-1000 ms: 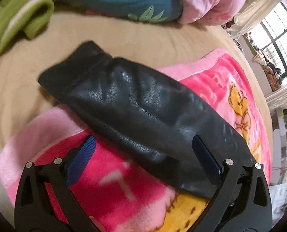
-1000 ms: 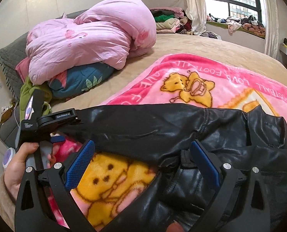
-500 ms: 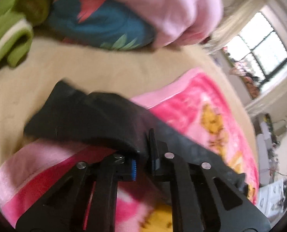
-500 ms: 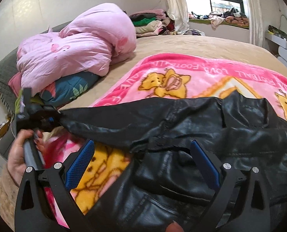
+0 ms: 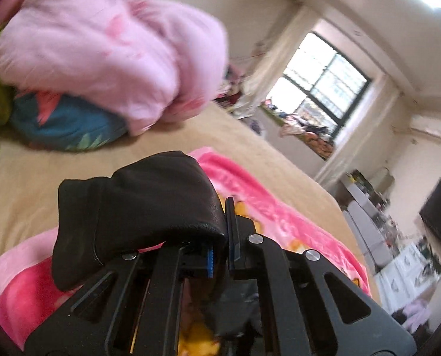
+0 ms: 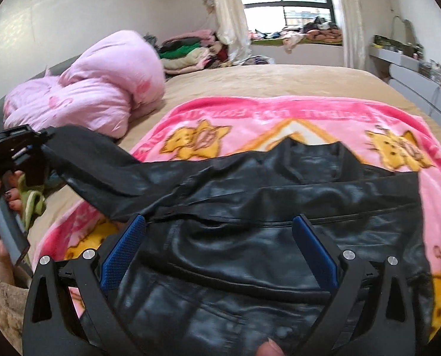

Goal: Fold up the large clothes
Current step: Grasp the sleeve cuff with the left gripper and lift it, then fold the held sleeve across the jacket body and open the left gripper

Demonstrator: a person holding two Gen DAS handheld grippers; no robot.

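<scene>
Left hand-held gripper (image 5: 220, 255) clamps the black jacket (image 6: 250, 237) sleeve (image 5: 143, 201) — right hand-held gripper (image 6: 217, 246) gapes wide above it.

pink blanket (image 6: 279, 115), upside-down lettering, not legible

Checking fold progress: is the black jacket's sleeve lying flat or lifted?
Lifted: the left gripper is shut on the sleeve, holding it above the pink blanket.

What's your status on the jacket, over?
Left gripper shut on black jacket sleeve, lifted off pink blanket. Right gripper open over jacket body. Nothing in the way.
</scene>
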